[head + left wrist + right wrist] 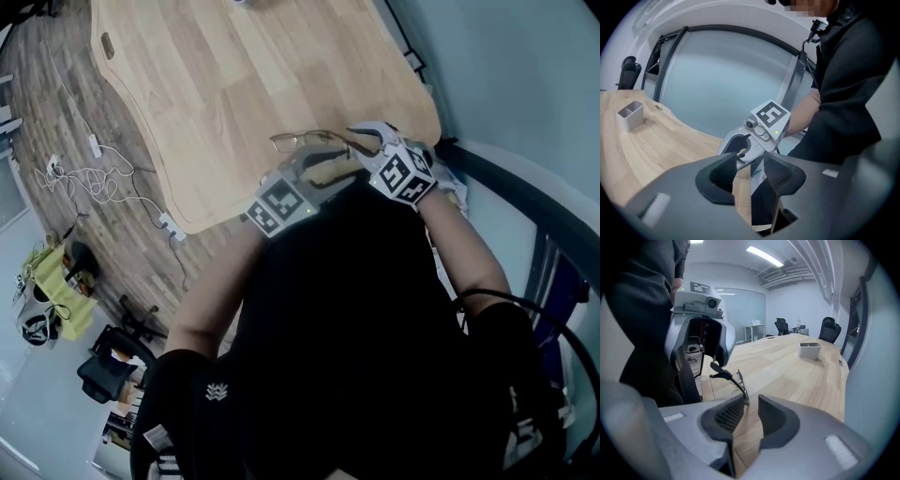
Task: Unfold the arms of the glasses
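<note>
Thin gold-rimmed glasses [314,142] sit low over the near edge of the wooden table [234,84], between my two grippers. In the right gripper view their dark arm tip [720,371] points at the left gripper [704,341], and the thin rim [743,392] leans against one finger of my right gripper [752,404]. That gripper's jaws stand apart with bare wood in the gap. My left gripper [751,168] is open and faces the right gripper [740,151]. I cannot tell whether the glasses rest on the table.
A small white container [809,350] stands farther down the table, also visible in the left gripper view [630,115]. Cables and power strips [89,173] lie on the floor to the left. Office chairs [832,329] stand at the far end. A glass wall runs along the right.
</note>
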The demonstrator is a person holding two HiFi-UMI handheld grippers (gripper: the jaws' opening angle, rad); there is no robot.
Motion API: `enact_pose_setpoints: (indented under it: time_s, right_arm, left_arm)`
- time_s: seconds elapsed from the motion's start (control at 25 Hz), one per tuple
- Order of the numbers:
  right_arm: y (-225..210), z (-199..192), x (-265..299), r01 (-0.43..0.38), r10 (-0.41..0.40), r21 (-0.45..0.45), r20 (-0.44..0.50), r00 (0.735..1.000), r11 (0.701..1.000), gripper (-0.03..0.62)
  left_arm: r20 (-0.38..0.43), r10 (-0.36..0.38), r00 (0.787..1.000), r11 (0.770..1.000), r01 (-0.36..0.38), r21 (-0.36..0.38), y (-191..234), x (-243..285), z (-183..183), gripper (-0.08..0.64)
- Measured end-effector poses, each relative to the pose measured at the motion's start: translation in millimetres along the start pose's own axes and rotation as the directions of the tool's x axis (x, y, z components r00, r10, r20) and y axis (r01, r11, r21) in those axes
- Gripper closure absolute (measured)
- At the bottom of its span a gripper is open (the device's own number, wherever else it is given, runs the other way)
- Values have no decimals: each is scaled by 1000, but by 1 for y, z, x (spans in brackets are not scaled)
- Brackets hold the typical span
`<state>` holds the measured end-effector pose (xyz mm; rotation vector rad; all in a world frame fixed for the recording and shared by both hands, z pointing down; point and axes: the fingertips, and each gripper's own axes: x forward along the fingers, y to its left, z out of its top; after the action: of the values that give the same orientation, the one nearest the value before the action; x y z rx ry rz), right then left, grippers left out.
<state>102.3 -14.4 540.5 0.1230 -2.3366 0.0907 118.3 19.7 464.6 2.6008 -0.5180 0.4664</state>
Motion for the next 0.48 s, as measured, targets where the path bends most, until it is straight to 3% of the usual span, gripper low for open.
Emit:
enact_pose_setpoints:
  time_s: [0.2,0.28,0.4,0.48]
  right_arm:
    - [-27,5,8,-12,11,-67,-23,1000,998,508]
    - [-49,11,13,32,-35,-83,-23,999,996,508]
    - [-76,12,20,134,-142,-119,-68,987,984,509]
    - [-73,8,18,144,-152,-90,-81,985,985,508]
  left_arm:
    - [-5,91,996,994,-91,-56,31,-34,-4,371]
    - [-17,152,988,985,-153,-73,47,-49,-11,371]
    - [-31,263,964,959,-265,-99,79,-64,-24,383]
    - [-74,348,935,930,-354,-100,102,-65,-33,385]
